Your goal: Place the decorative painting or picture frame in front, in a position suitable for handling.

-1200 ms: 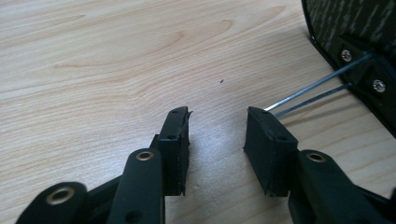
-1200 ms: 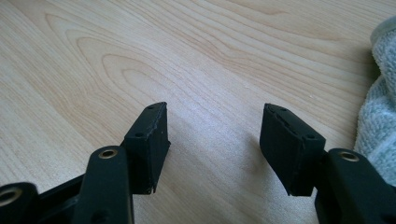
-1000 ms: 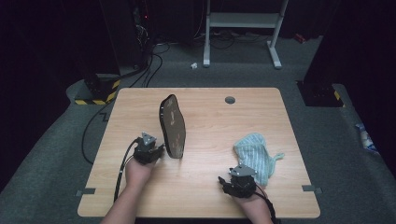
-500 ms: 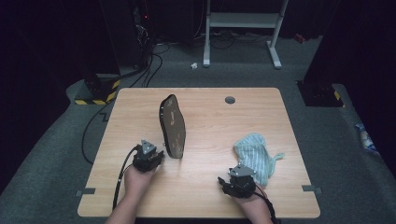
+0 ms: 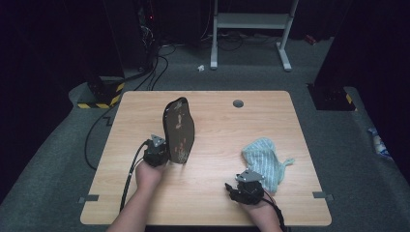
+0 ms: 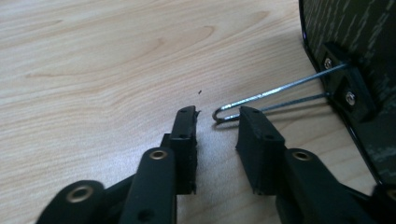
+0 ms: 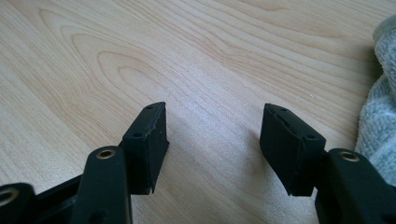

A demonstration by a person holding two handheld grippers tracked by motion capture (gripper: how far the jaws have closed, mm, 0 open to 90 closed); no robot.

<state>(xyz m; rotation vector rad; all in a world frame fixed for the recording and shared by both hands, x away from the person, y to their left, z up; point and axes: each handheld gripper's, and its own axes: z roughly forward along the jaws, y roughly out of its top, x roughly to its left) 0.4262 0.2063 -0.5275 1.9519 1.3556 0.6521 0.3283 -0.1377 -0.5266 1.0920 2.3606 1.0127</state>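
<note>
A dark oval panel (image 5: 179, 128) stands tilted on the wooden table (image 5: 222, 125), propped by a thin wire stand (image 6: 275, 93) fixed to its back (image 6: 355, 42). My left gripper (image 5: 157, 151) sits at the panel's near left foot. In the left gripper view its jaws (image 6: 217, 114) are open, and the looped end of the wire lies just at their tips, untouched. My right gripper (image 5: 246, 188) rests near the front edge, open (image 7: 212, 116) over bare wood. A light blue cloth (image 5: 265, 162) lies crumpled just right of it (image 7: 380, 126).
A round grey grommet (image 5: 238, 103) sits near the table's far edge. Black cables (image 5: 145, 77) run over the grey carpet at the back left. A white frame (image 5: 251, 29) stands beyond the table.
The left gripper drew back slightly toward the person, then came forward again to the panel's foot. The panel now looks a little broader. The right gripper has stayed put.
</note>
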